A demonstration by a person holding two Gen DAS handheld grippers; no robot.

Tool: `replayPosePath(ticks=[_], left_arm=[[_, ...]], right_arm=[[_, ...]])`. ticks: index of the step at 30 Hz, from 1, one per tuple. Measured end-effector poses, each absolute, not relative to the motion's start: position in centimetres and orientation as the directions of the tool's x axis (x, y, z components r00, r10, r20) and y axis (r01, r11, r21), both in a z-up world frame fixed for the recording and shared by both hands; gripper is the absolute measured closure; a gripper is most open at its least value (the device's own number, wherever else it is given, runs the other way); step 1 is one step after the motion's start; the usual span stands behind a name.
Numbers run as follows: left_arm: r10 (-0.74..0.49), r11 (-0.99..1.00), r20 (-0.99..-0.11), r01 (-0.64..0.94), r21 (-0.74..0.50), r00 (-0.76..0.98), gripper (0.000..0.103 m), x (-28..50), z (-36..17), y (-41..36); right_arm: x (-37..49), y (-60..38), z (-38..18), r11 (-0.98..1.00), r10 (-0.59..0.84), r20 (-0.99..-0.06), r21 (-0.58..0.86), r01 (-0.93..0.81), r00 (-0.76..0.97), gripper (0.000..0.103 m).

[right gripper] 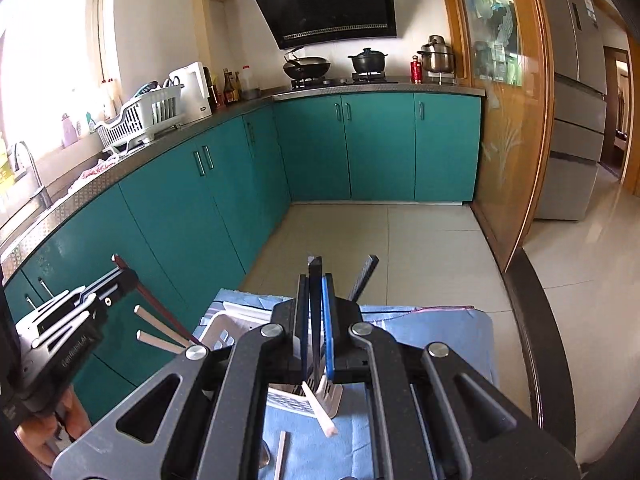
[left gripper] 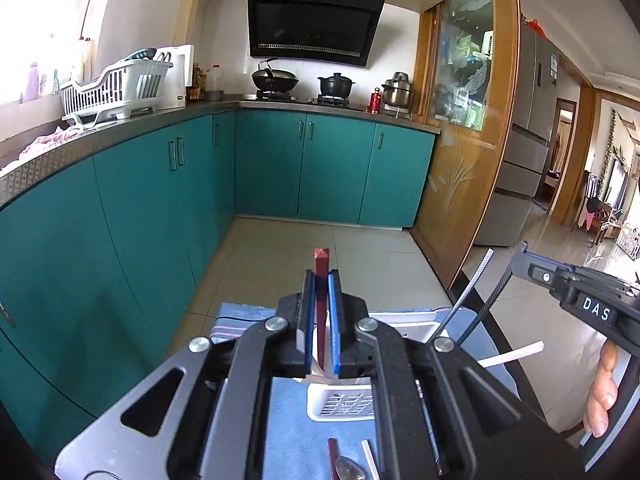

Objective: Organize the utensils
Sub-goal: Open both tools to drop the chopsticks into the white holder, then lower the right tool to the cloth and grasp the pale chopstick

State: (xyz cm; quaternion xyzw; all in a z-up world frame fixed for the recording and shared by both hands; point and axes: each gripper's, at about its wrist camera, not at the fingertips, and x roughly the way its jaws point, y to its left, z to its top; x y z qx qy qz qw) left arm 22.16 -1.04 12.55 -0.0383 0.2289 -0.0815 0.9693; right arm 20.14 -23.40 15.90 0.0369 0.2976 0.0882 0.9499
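Here, both hand-held grippers carry chopsticks above the blue cloth (left gripper: 288,412) on the table.

My left hand-held gripper (left gripper: 321,308) is clamped nearly shut on a dark red chopstick (left gripper: 321,264). The stick runs lengthwise between the blue pads (left gripper: 334,312); its square end pokes out past the fingertips, centre frame. In the right wrist view the same stick slants down from the left edge toward the white holder (right gripper: 218,330).

My right hand-held gripper (right gripper: 316,312) is likewise closed, on a black chopstick (right gripper: 315,276). A second black one (right gripper: 364,276) leans just right of it; whether it is also pinched I cannot tell.

Handling, by my judgement: light, stiff and smooth, so they could pivot or slide in a narrow pinch. Best taken near mid-length, pads flat on the squared sides.

The holder sits low centre, just below and beyond both fingertips, with white chopsticks (right gripper: 160,326) already leaning out of it. A spoon (left gripper: 350,470) and a loose white stick (left gripper: 370,460) lie on the cloth at the bottom edge, unsorted.
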Motion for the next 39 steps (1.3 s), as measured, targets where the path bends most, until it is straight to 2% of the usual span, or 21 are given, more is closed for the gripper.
replayPosePath(ticks=[2, 4, 8, 11, 13, 14, 15, 19, 21, 25, 29, 32, 34, 39], left_arm=[[-0.168, 0.984, -0.413, 0.129, -0.121, 0.895, 0.092, 21.7, 12.7, -0.6], [-0.156, 0.986, -0.396, 0.118, -0.118, 0.905, 0.084, 21.2, 12.9, -0.4], [-0.164, 0.983, -0.356, 0.122, -0.138, 0.92, 0.076, 19.0, 13.6, 0.4], [-0.146, 0.984, -0.319, 0.105, -0.142, 0.936, 0.06, 16.3, 14.2, 1.4], [-0.111, 0.989, -0.316, 0.074, -0.124, 0.942, 0.051, 14.1, 14.2, 2.1], [-0.095, 0.991, -0.327, 0.06, -0.116, 0.94, 0.047, 13.4, 13.9, 2.3], [-0.076, 0.993, -0.348, 0.04, -0.109, 0.934, 0.045, 12.5, 13.2, 2.6], [-0.053, 0.994, -0.443, 0.003, -0.113, 0.895, 0.038, 10.6, 9.5, 3.3], [-0.022, 0.996, -0.504, -0.027, -0.09, 0.864, 0.033, 10.0, 7.0, 3.2], [-0.004, 1.0, -0.57, -0.011, -0.022, 0.822, 0.027, 8.5, 3.0, 1.9], [0.031, 0.998, -0.556, 0.003, 0.06, 0.831, 0.025, 7.2, 1.6, 0.7], [0.024, 0.998, -0.527, 0.01, 0.061, 0.849, 0.022, 6.7, 2.2, 0.5], [0.01, 0.998, -0.514, 0.023, 0.057, 0.858, 0.02, 6.6, 2.6, 0.2], [-0.025, 0.997, -0.494, 0.061, 0.057, 0.869, 0.017, 6.1, 3.3, -1.0]], right_arm=[[19.6, -23.6, 15.8, 0.983, 0.18, -0.559, 0.117, -0.138, 0.809, 0.093], [19.1, -23.8, 15.9, 0.983, 0.181, -0.554, 0.126, -0.133, 0.812, 0.084], [17.3, -25.5, 16.8, 0.974, 0.21, -0.52, 0.188, -0.129, 0.828, 0.082], [14.8, -26.8, 17.8, 0.968, 0.224, -0.481, 0.212, -0.136, 0.847, 0.079], [12.1, -27.9, 18.1, 0.965, 0.227, -0.452, 0.225, -0.135, 0.863, 0.062], [11.2, -28.3, 18.0, 0.964, 0.227, -0.445, 0.232, -0.133, 0.866, 0.057], [9.7, -28.9, 17.5, 0.962, 0.228, -0.446, 0.241, -0.129, 0.866, 0.053], [6.8, -29.7, 13.5, 0.957, 0.234, -0.51, 0.272, -0.103, 0.828, 0.051], [6.2, -29.7, 10.3, 0.957, 0.222, -0.568, 0.281, -0.067, 0.793, 0.05], [5.3, -28.1, 5.1, 0.966, 0.199, -0.659, 0.257, -0.031, 0.726, 0.042], [4.2, -25.9, 2.8, 0.982, 0.17, -0.693, 0.178, -0.061, 0.701, 0.041], [3.4, -25.1, 3.1, 0.984, 0.173, -0.661, 0.153, -0.095, 0.73, 0.033], [2.8, -24.7, 3.6, 0.984, 0.173, -0.629, 0.141, -0.107, 0.758, 0.024], [2.2, -23.5, 4.4, 0.985, 0.17, -0.6, 0.096, -0.14, 0.782, 0.021]])
